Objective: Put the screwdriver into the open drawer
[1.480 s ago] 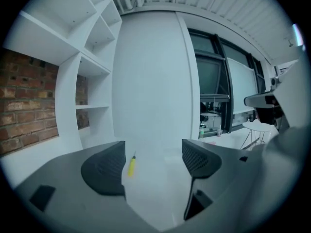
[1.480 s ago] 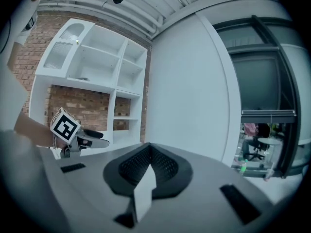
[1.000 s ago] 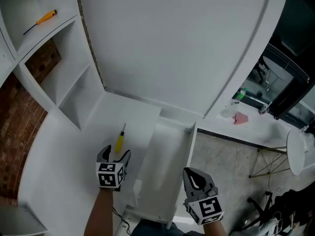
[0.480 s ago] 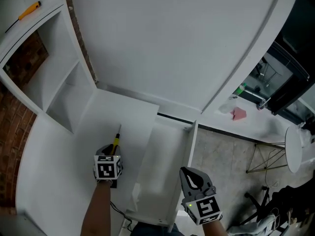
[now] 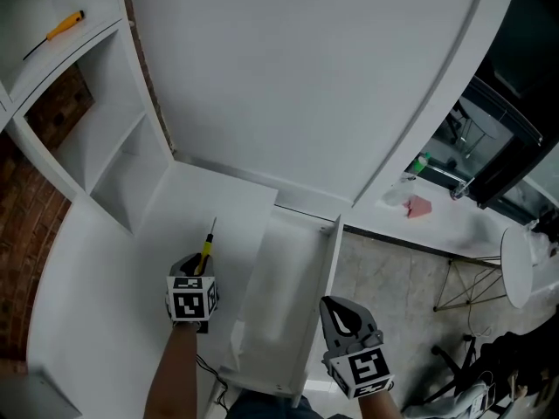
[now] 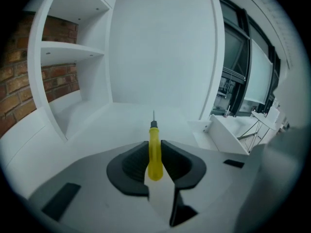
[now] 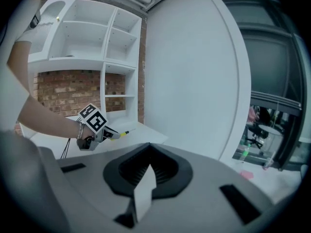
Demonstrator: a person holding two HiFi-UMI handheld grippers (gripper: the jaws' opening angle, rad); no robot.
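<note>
A yellow-handled screwdriver (image 5: 208, 250) sits between the fingers of my left gripper (image 5: 200, 266), just above the white desk (image 5: 113, 269), its metal tip pointing away from me. In the left gripper view both pads press on the yellow handle (image 6: 154, 152), so that gripper (image 6: 154, 148) is shut on it. The open white drawer (image 5: 330, 264) stands to the right of it, and its corner (image 6: 228, 135) also shows in the left gripper view. My right gripper (image 5: 343, 314) hovers near the drawer's front right corner, jaws together and empty. From the right gripper view (image 7: 148, 166) I see the left gripper (image 7: 104, 132) holding the screwdriver (image 7: 119, 134).
A second orange-handled screwdriver (image 5: 63, 27) lies on an upper shelf of the white shelving (image 5: 122, 173) at the left, in front of a brick wall (image 5: 35, 208). A large white curved panel (image 5: 306, 85) rises behind the desk. Chairs and a table (image 5: 437, 208) stand at the right.
My left gripper, open behind the screwdriver a second ago, has moved forward over the handle and shut on it. The right gripper has stayed where it was.
</note>
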